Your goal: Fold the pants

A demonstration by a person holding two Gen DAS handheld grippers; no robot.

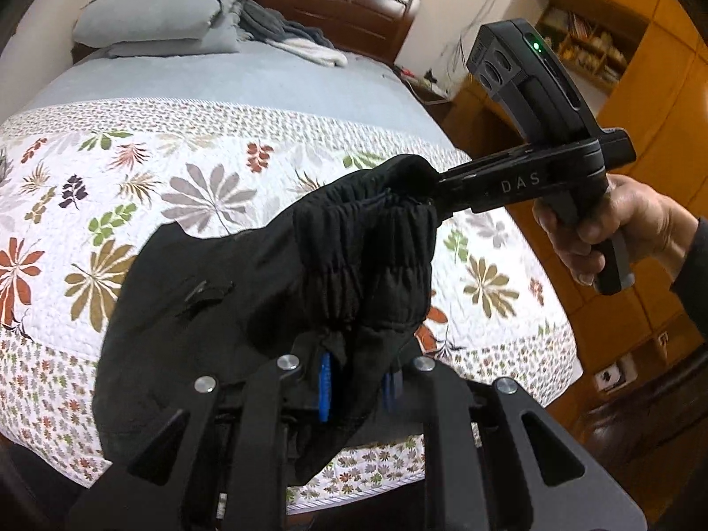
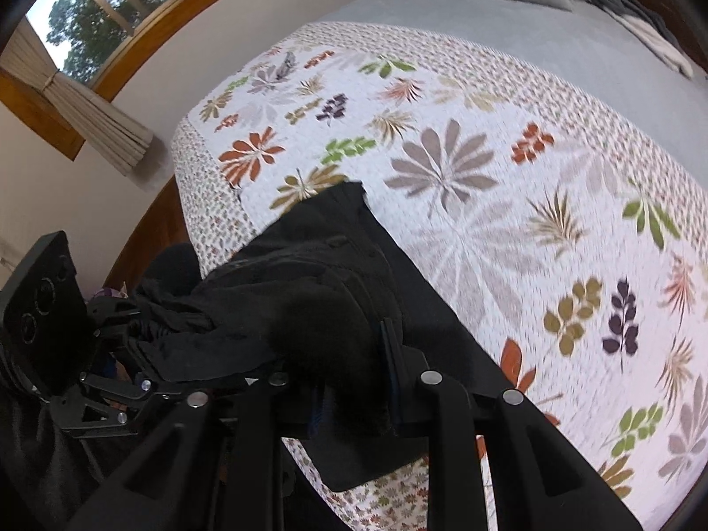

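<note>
Black pants [image 1: 248,292] with an elastic waistband hang bunched over the floral quilt [image 1: 199,186]. My left gripper [image 1: 358,371] is shut on one part of the waistband, cloth pinched between its blue pads [image 1: 325,391]. A hand [image 1: 619,230] holds my right gripper [image 1: 436,186], which is shut on the waistband farther right and higher. In the right wrist view the pants [image 2: 309,274] bulge over my right gripper [image 2: 354,367] and hide its fingertips. My left gripper [image 2: 132,327] clamps the cloth at the left edge. One pant leg trails down onto the quilt [image 2: 486,177].
Grey pillows [image 1: 163,4] and a crumpled grey blanket [image 1: 283,35] lie at the head of the bed by a dark wooden headboard [image 1: 354,4]. Wooden cabinets [image 1: 641,110] stand to the right. A window with a tied curtain [image 2: 110,128] faces the bed's far side.
</note>
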